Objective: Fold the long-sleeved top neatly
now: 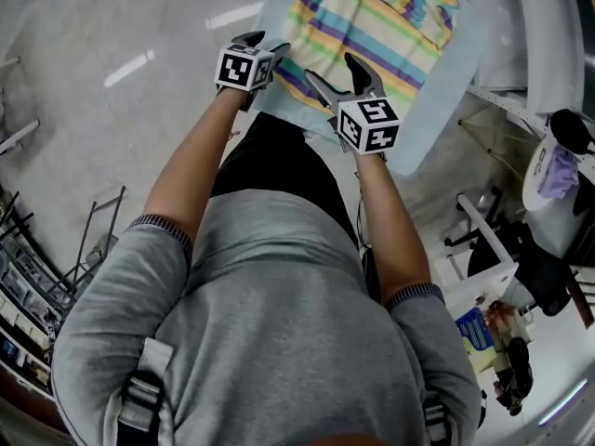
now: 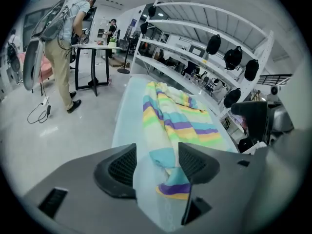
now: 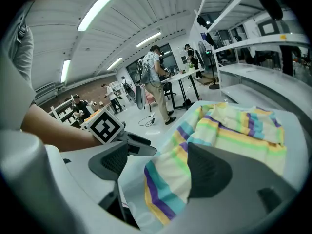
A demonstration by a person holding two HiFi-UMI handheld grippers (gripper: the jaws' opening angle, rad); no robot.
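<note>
The pastel-striped long-sleeved fabric top (image 1: pixel 372 17) is lying rumpled on the pale blue counter (image 1: pixel 437 119) at the head view's upper centre. The left claw (image 2: pixel 157 162) and right claw (image 3: pixel 156 165) are standing apart, with the top's near edge between their jaws, unclamped.

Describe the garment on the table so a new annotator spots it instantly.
Find the long pale table beside the white shelving. The top lies crumpled on it, in pastel stripes of yellow, green, turquoise, purple and cream. It's the only cloth there, and nothing else nearby is striped.
</note>
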